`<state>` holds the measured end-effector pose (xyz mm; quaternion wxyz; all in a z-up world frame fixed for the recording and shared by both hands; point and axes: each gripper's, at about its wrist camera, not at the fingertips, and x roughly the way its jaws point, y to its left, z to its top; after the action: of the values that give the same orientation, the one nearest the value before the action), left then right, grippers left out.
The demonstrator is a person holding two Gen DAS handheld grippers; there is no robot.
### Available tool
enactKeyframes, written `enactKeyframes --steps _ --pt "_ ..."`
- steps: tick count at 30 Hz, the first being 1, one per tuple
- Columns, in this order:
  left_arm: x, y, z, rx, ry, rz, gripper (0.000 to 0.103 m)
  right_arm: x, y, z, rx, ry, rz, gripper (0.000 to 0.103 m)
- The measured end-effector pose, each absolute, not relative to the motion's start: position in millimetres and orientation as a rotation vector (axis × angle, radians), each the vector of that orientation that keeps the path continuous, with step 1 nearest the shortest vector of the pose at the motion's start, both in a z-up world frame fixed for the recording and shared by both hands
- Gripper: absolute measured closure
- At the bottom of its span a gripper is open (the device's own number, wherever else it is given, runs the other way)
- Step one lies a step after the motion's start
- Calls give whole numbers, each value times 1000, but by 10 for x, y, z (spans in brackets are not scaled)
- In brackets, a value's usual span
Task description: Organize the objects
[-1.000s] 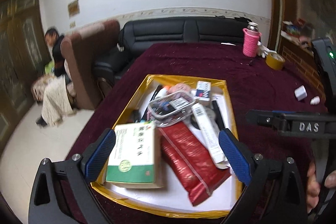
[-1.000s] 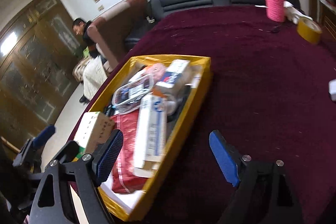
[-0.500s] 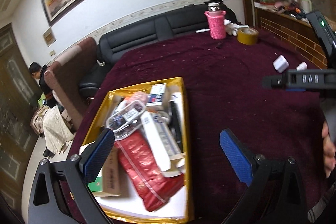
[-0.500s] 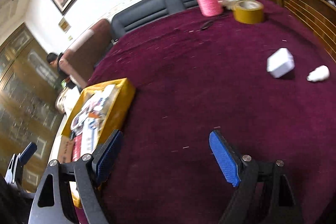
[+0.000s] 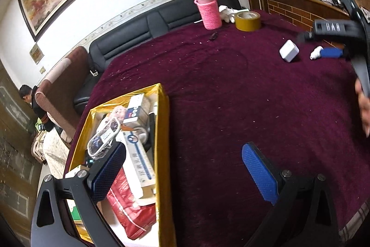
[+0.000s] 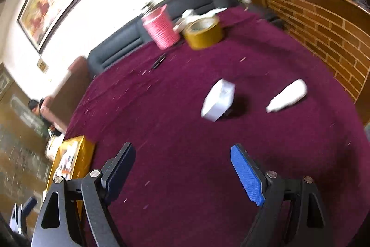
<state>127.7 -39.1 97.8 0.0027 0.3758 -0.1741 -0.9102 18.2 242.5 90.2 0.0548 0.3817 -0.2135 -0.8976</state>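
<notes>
A gold tray (image 5: 161, 131) at the table's left holds a red packet (image 5: 131, 212), a long white box (image 5: 141, 163), a clear pouch (image 5: 104, 136) and other boxes. My left gripper (image 5: 185, 163) is open, its left finger over the tray's right side, nothing between its pads. My right gripper (image 6: 182, 166) is open over bare maroon cloth. Ahead of it lie a white cube (image 6: 218, 100) and a small white bottle (image 6: 289, 96). In the left wrist view the cube (image 5: 289, 51) and bottle (image 5: 316, 53) lie under the right gripper's blue fingers (image 5: 330, 53).
A pink knitted bottle cover (image 5: 209, 13), a yellow tape roll (image 5: 247, 21) and white gloves (image 5: 227, 13) stand at the far table edge. A small dark item (image 5: 213, 35) lies near them. A brick-faced counter (image 6: 323, 22) borders the right. A person (image 5: 30, 101) sits beyond the sofa.
Both grippers have swung right, away from the tray, which slid to the left of both views. The white cube and bottle have come close in front of the right gripper. Jaws unchanged.
</notes>
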Motion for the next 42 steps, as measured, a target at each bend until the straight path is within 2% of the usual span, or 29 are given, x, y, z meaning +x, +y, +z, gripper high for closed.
enactKeyframes --steps 7,11,18,23,32,34,37,42 --pt "1213 -271 864 1231 -591 -2851 3 -12 2824 873 1168 -765 -2749 15" --pt "1186 -255 798 1274 -585 -2852 3 -129 2735 832 1221 -714 -2744 13" --pt "1212 -305 769 1302 -552 -2850 3 -740 2807 725 1271 -760 -2744 13" --pt "1206 -378 784 1301 -513 -2854 3 -1054 2614 507 1377 -746 -2510 13" --pt "1189 -472 781 1312 -366 -2934 3 -208 1624 503 1297 -533 -1776 11" --pt "1203 -482 807 1296 -326 -2964 3 9 1542 567 1288 -440 -1794 11" --pt "1248 -515 886 1240 -234 -3029 3 178 1568 627 1285 -443 -1882 11" --pt "1446 -664 1209 921 -134 -3065 1 417 1487 827 1203 -425 -2072 11"
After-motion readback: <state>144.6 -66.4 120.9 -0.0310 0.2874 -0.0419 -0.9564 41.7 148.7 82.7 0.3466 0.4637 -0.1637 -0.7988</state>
